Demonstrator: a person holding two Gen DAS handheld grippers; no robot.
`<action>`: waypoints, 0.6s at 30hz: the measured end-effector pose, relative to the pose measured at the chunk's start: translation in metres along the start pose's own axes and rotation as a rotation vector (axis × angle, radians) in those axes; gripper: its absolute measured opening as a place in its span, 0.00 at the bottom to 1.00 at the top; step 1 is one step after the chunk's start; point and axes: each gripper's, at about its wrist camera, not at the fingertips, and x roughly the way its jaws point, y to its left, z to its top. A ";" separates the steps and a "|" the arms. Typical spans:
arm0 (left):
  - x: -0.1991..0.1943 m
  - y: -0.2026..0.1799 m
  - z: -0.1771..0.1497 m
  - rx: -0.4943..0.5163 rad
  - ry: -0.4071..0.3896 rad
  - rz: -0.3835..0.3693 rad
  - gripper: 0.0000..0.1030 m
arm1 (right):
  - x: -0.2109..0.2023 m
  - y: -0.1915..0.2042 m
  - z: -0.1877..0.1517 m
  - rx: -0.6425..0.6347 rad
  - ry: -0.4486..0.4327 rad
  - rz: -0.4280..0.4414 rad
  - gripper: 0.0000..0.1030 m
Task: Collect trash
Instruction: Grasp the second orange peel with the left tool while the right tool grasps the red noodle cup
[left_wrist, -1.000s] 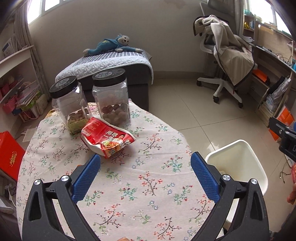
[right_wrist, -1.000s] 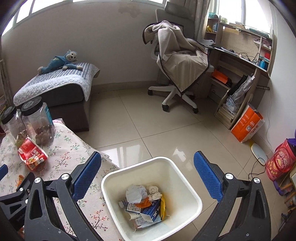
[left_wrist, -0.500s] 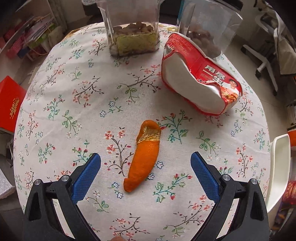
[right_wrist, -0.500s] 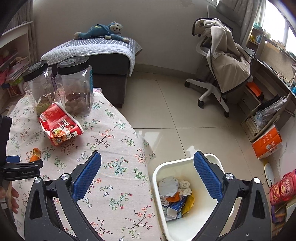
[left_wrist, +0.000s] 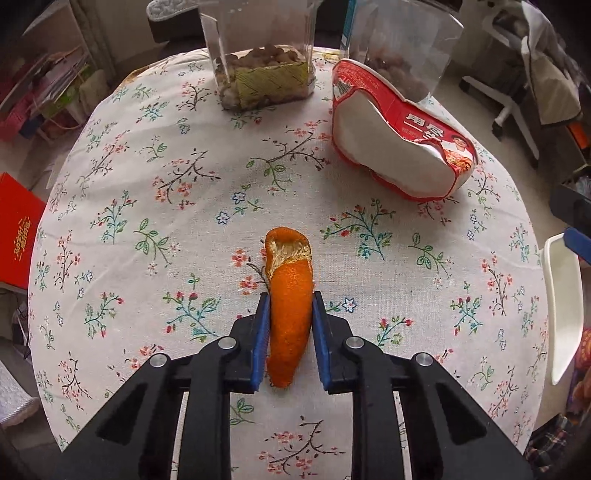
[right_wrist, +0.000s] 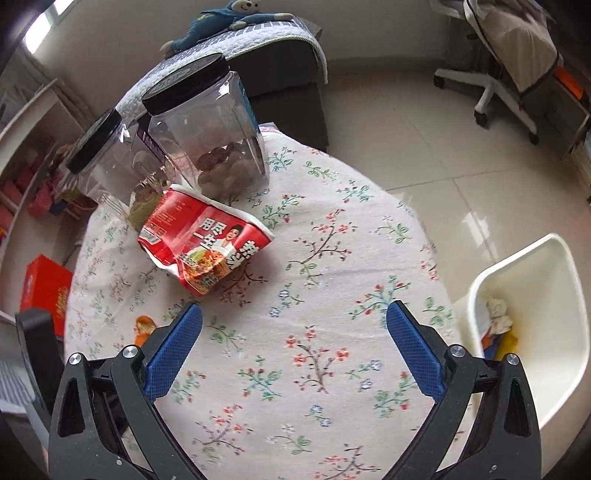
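Observation:
My left gripper (left_wrist: 288, 299) is shut on an orange peel (left_wrist: 290, 295) that lies on the floral tablecloth (left_wrist: 147, 206); the peel's pale inner end sticks out ahead of the blue pads. A crushed red and white noodle cup (left_wrist: 399, 147) lies beyond it to the right, and it also shows in the right wrist view (right_wrist: 203, 240). My right gripper (right_wrist: 293, 321) is open and empty above the table, with the noodle cup ahead to its left. The peel (right_wrist: 142, 326) shows at its left finger. The white trash bin (right_wrist: 532, 314) stands on the floor to the right with litter inside.
Two clear jars with black lids (right_wrist: 207, 129) (right_wrist: 110, 162) stand at the table's far side. A red box (left_wrist: 16, 229) sits on the floor to the left. An office chair (right_wrist: 495, 74) and a low bed (right_wrist: 266, 37) stand beyond the table.
My left gripper moved forward over the peel and shut on it. My right gripper swung left from the bin toward the table and noodle cup.

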 end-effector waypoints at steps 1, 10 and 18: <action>-0.006 0.010 -0.002 -0.011 -0.011 -0.007 0.21 | 0.009 0.000 0.003 0.065 0.021 0.055 0.90; -0.054 0.055 -0.015 -0.074 -0.077 -0.063 0.20 | 0.085 0.020 0.012 0.305 0.083 0.205 0.71; -0.064 0.087 0.003 -0.206 -0.156 -0.055 0.20 | 0.083 0.056 0.018 0.113 0.054 0.214 0.31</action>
